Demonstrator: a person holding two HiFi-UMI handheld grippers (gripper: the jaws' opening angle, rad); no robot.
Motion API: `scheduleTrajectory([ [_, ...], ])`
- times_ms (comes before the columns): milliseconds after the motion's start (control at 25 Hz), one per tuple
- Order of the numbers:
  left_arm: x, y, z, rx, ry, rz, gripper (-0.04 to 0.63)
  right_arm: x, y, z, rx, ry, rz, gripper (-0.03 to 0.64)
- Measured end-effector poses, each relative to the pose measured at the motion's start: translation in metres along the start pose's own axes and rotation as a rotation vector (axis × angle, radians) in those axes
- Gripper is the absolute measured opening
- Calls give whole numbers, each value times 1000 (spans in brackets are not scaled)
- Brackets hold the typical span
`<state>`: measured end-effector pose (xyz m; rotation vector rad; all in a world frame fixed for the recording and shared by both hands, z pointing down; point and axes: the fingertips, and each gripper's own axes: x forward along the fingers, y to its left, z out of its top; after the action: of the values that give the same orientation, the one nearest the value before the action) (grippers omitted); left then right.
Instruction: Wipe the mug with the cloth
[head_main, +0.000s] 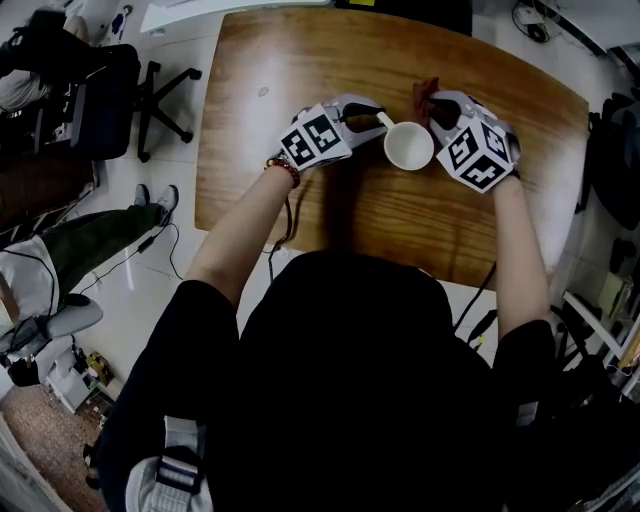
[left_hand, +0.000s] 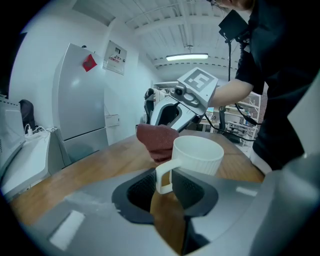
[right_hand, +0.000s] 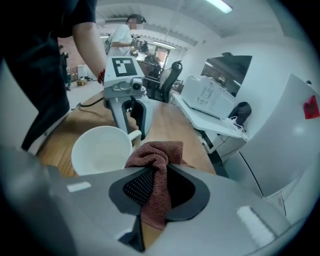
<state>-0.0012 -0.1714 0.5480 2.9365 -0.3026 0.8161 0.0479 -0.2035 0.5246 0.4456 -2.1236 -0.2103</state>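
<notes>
A white ribbed mug (head_main: 408, 146) stands upright on the wooden table (head_main: 300, 60), between my two grippers. My left gripper (head_main: 372, 116) is shut on the mug's handle (left_hand: 164, 176), which sits between its jaws in the left gripper view; the mug body (left_hand: 198, 154) rises just beyond. My right gripper (head_main: 437, 112) is shut on a red-brown cloth (right_hand: 156, 161), which bunches above its jaws and hangs down between them. The cloth (left_hand: 157, 141) is right beside the mug's far side (right_hand: 99, 150); I cannot tell whether it touches. In the head view only a corner of the cloth (head_main: 427, 92) shows.
A black office chair (head_main: 120, 85) and a seated person's legs (head_main: 100, 240) are on the floor left of the table. A white cabinet (left_hand: 82, 105) stands beyond the table's end. A white printer (right_hand: 210, 97) sits on a side desk. Cables hang at the table's near edge (head_main: 285, 235).
</notes>
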Motion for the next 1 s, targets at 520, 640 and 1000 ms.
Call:
scheduleTrajectory([
  [520, 0, -10, 0, -2, -6, -14, 100, 39, 23, -21, -30, 68, 106, 64],
  [640, -8, -12, -3, -30, -36, -4, 120, 21, 15, -36, 85, 61, -10, 64],
  [1000, -69, -22, -16, -167, -132, 165, 124, -74, 77, -89, 360, 182, -75, 65],
])
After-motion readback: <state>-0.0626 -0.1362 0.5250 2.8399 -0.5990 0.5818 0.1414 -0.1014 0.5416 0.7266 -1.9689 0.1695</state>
